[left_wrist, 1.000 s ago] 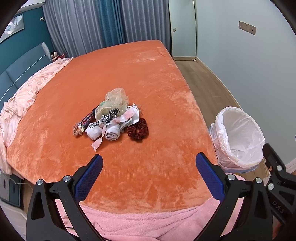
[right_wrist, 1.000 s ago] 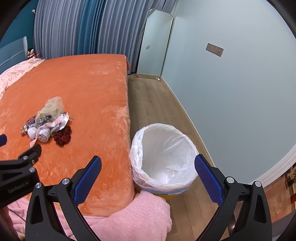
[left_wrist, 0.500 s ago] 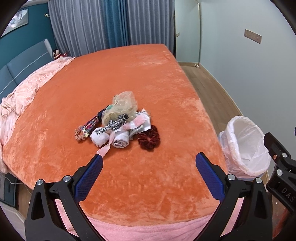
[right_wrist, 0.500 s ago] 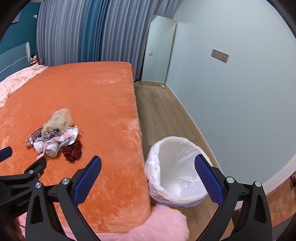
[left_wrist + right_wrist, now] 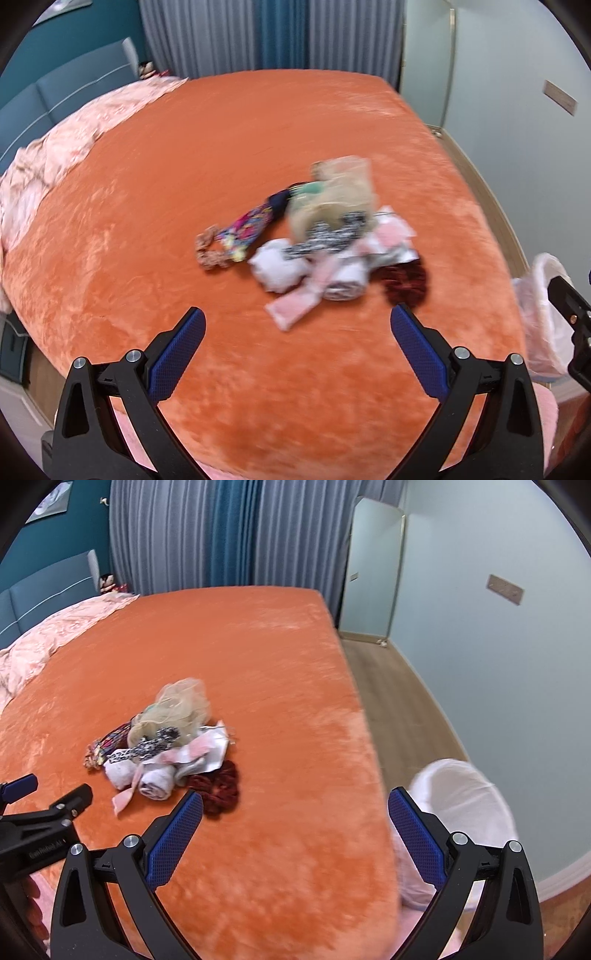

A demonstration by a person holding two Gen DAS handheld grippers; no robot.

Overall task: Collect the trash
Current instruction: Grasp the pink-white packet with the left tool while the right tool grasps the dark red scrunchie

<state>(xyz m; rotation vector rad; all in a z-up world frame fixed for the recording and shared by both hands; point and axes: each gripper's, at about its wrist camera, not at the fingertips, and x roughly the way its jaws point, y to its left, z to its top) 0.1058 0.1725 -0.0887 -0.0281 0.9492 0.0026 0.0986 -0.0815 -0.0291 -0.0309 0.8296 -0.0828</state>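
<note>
Left tongs (image 5: 297,326), right tongs (image 5: 295,808) wide apart, empty, over orange bed (image 5: 258,657); trash pile (image 5: 162,749) mid-bed.

The room is evenly and softly lit, with faint shadows. Fisheye lenses bow the walls and blacken the corners. In the left wrist view the trash pile (image 5: 314,236) smears with motion blur (colours run together); the bin liner (image 5: 465,812) at the bed's edge blurs too.
</note>
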